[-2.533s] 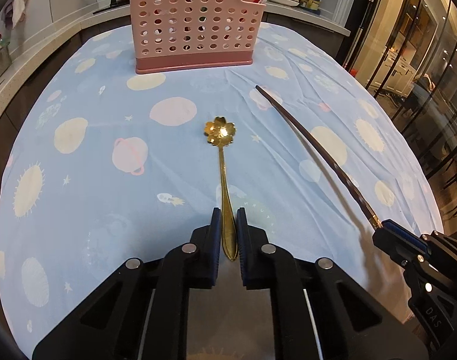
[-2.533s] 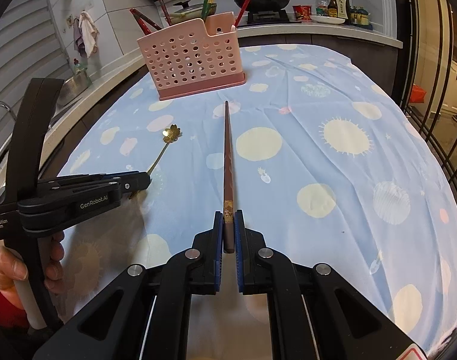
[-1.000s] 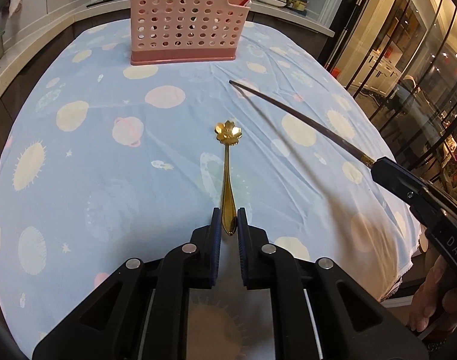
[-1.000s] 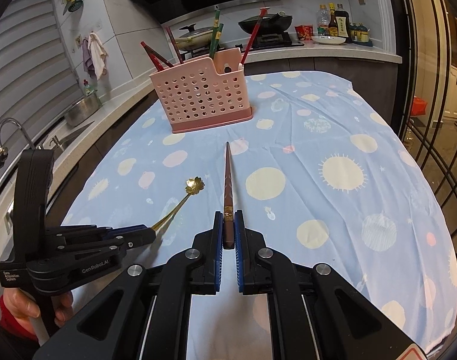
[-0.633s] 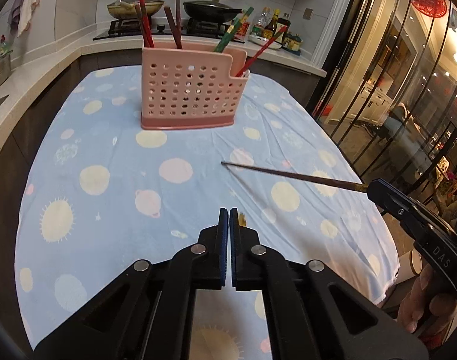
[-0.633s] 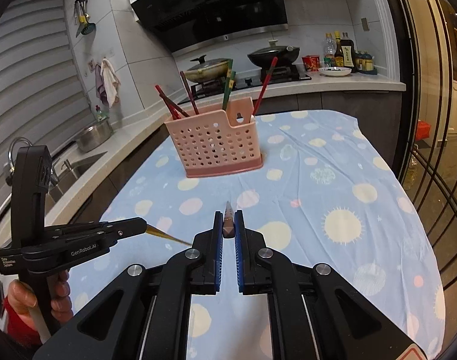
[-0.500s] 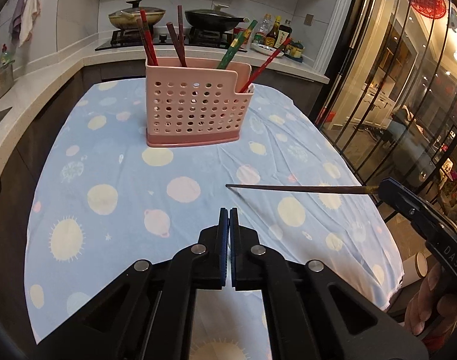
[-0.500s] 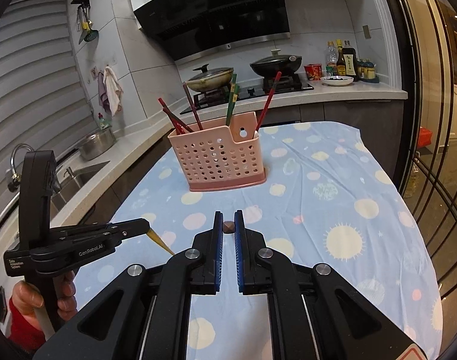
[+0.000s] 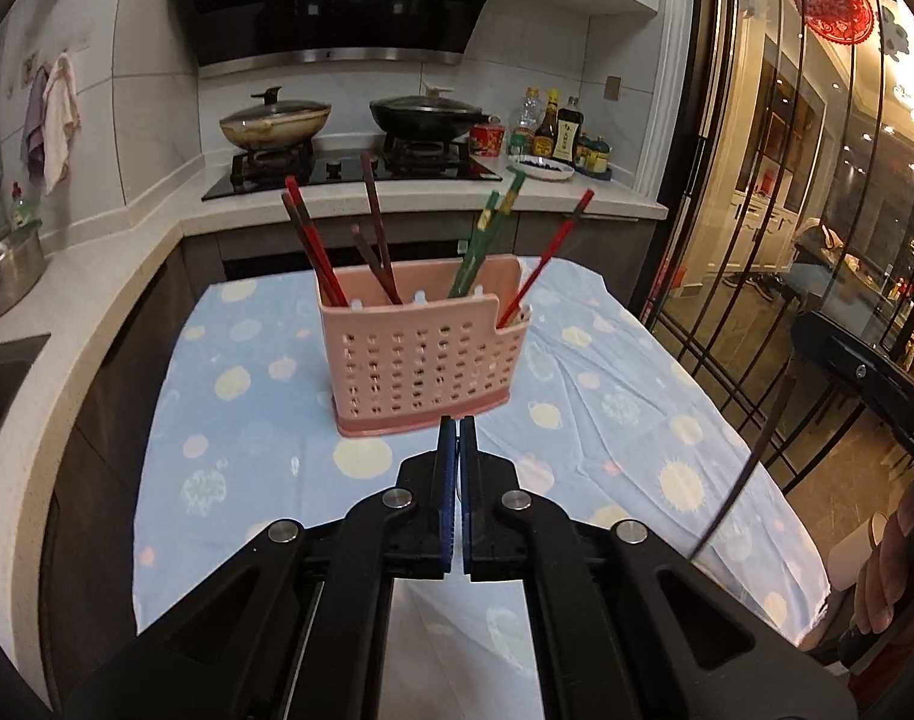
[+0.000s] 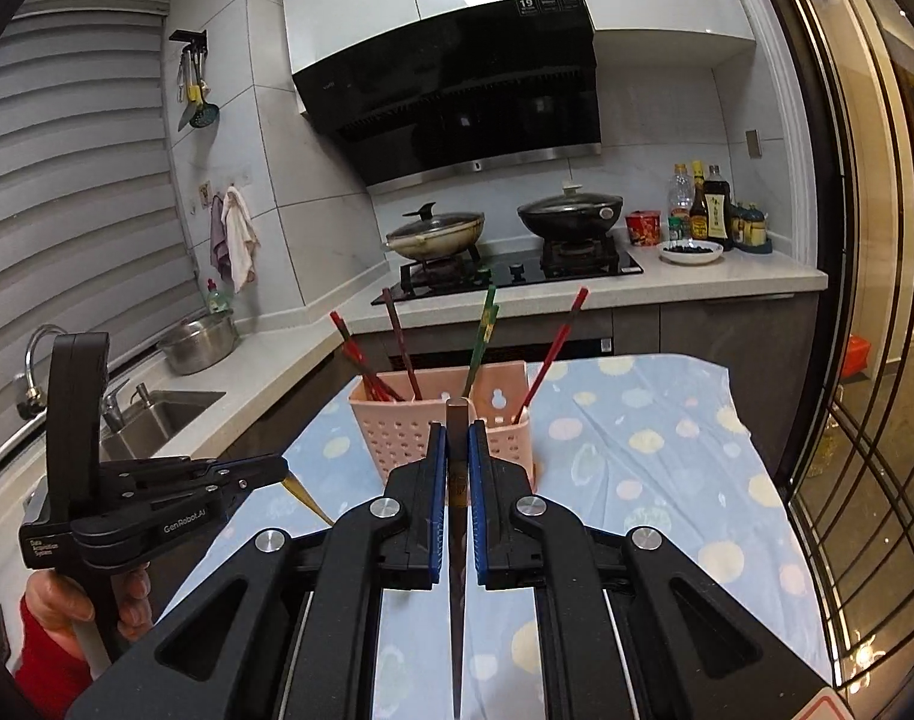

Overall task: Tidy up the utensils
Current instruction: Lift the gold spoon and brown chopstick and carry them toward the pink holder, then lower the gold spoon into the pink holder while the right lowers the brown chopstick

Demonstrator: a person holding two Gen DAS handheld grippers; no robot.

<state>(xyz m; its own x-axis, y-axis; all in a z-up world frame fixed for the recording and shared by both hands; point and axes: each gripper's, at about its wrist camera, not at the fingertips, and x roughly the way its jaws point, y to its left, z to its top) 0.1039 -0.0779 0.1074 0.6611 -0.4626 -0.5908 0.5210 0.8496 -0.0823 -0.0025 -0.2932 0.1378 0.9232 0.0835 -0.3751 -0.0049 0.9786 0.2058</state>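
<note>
Carry step: right gripper (image 10: pixel 457 450) pinches a brown chopstick (image 10: pixel 457 540), left gripper (image 10: pixel 279 468) pinches a gold spoon handle (image 10: pixel 303 501); next, lower both into the pink holder (image 9: pixel 423 354) at centre frame.

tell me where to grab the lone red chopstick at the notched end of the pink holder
Grip the red chopstick near its top end, coming from above with the fingers on either side of the shaft. That part stands well above the rim of the pink holder and leans right, apart from the green chopsticks. Its lower part sits inside the holder's walls.
</note>
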